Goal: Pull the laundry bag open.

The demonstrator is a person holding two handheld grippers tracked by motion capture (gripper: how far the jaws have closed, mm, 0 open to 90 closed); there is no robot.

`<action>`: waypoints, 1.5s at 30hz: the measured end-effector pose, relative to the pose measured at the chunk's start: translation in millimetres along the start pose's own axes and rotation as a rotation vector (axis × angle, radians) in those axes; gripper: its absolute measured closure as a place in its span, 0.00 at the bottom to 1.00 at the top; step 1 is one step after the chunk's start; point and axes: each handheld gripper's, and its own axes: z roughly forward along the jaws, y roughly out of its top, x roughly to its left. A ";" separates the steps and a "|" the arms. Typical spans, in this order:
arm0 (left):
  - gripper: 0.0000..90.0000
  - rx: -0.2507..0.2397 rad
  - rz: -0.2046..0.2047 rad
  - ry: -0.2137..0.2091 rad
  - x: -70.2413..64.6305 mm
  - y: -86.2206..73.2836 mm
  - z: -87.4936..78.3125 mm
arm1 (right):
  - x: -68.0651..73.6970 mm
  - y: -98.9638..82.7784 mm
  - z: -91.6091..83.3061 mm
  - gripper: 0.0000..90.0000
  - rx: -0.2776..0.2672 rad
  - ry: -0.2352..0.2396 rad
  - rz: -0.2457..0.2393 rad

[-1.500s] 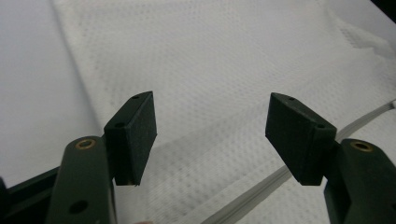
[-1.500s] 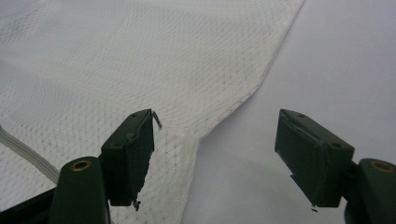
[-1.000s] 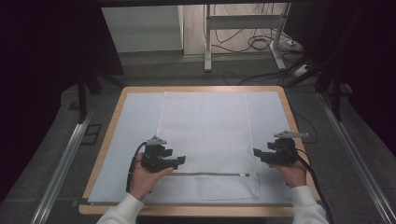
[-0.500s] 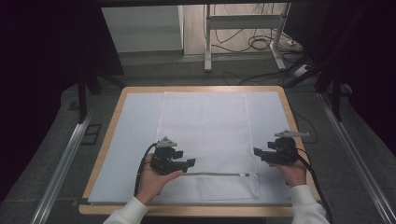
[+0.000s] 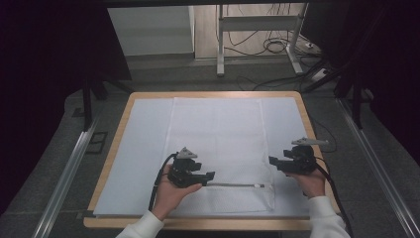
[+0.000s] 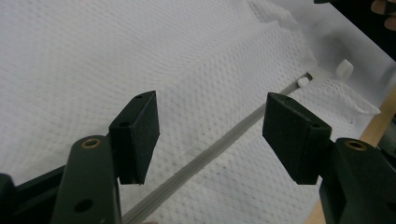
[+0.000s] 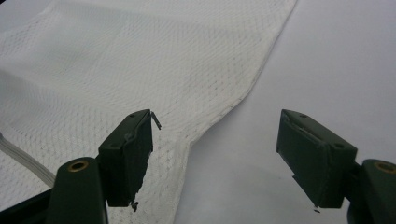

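A wood-rimmed tabletop (image 5: 113, 148) under a smooth pale sheet stands on grey carpet, with cables and a metal stand beyond. The white mesh bag (image 5: 218, 134) lies flat between both grippers, its ribbed zipper (image 6: 219, 147) running below the left gripper (image 5: 210, 175), spread empty. The right gripper (image 5: 272, 160), also spread, hovers at the bag's edge.

No lettering, label, brand, number or sign could be read anywhere, neither on the white mesh bag (image 5: 218, 148) and its zipper (image 6: 219, 147), nor on the pale sheet (image 5: 143, 148) beneath it, nor on the wooden table (image 5: 114, 144).
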 end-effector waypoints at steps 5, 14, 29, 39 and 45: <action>0.42 0.003 0.017 -0.002 -6.6 3.1 0.6 | -0.8 0.6 -4.0 0.29 -0.017 0.004 0.010; 0.41 0.033 0.041 -0.031 -19.6 7.7 15.8 | -2.1 0.2 -6.8 0.29 -0.059 -0.016 0.014; 0.41 0.050 0.055 -0.047 -40.6 17.9 33.9 | -1.2 -1.1 -4.0 0.28 -0.040 -0.011 0.013; 0.40 0.066 0.047 -0.061 -47.6 20.4 49.8 | -1.4 -1.9 -3.1 0.28 -0.035 -0.014 0.015; 0.40 0.079 0.046 -0.092 -52.5 21.8 55.7 | -0.4 -2.2 -2.3 0.28 -0.036 -0.015 0.010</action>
